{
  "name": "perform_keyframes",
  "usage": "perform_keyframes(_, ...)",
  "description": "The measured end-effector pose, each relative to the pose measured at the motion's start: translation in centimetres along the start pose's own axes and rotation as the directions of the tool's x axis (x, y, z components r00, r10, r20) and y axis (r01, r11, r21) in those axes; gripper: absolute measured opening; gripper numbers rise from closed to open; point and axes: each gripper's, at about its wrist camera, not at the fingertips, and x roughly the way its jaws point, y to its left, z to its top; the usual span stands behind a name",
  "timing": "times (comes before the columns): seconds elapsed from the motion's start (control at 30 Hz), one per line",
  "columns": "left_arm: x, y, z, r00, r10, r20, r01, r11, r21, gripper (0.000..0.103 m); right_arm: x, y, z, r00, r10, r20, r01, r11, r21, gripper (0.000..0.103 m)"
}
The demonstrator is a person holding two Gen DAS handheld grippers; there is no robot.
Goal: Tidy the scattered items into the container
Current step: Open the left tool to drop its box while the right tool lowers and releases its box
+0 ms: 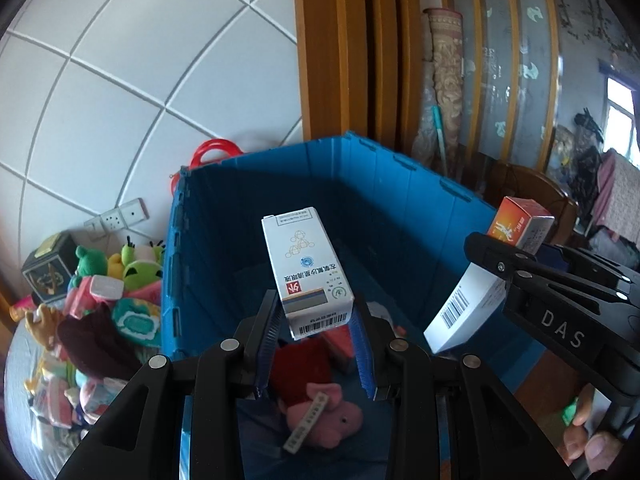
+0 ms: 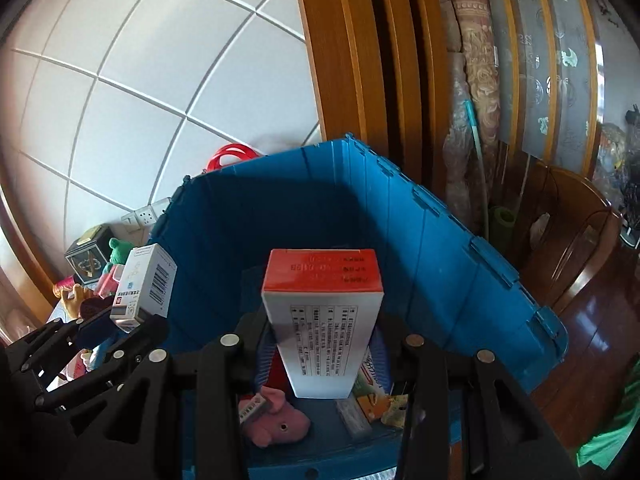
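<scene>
The blue bin [image 1: 400, 208] stands open in front of both cameras, and each of the tongs holds a box over its opening. Nearest, on the bin's floor, lie a pink plush pig [image 1: 326, 420] with a paper tag, a red cloth [image 1: 304, 364] and a few small packets [image 2: 374, 392]. Above them, the left tongs [image 1: 316, 332] pinch a white medicine box [image 1: 306, 272] by its lower end, barcode toward the camera, the box standing tilted. The right tongs [image 2: 320, 354] pinch a longer white box with a red end [image 2: 324, 320], which points away toward the bin's far wall. In the left wrist view a hand [image 1: 588, 436] grips the handle of the right tongs at the lower right. To the left of the bin, a heap of plush toys and packets [image 1: 100, 312] lies scattered. Farther off are a white tiled wall [image 1: 132, 80] with a socket [image 1: 120, 216], a red hoop [image 1: 214, 152] behind the bin's far corner, and a wooden door frame [image 1: 340, 48] on the right.
</scene>
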Motion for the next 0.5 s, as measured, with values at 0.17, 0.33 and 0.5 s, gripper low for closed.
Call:
perform_keyframes(0.17, 2.5, -1.9, -1.0, 0.995, -0.005, -0.104, 0.006, 1.0, 0.006, 0.034, 1.4, -1.0, -1.0, 0.998, -0.025, -0.059, 0.024, 1.0, -0.011, 0.04)
perform_keyframes(0.33, 4.4, -3.4, -1.9, 0.983, -0.005, -0.181, 0.007, 1.0, 0.013, 0.034, 2.1, -1.6, -1.6, 0.994, -0.045, -0.099, 0.043, 0.999, -0.02, 0.04)
perform_keyframes(0.5, 4.6, -3.8, -2.5, 0.982, 0.001, -0.187, 0.003, 1.0, 0.018, 0.034, 2.4, -2.2, -1.8, 0.992, -0.057, -0.109, 0.054, 0.998, -0.024, 0.04)
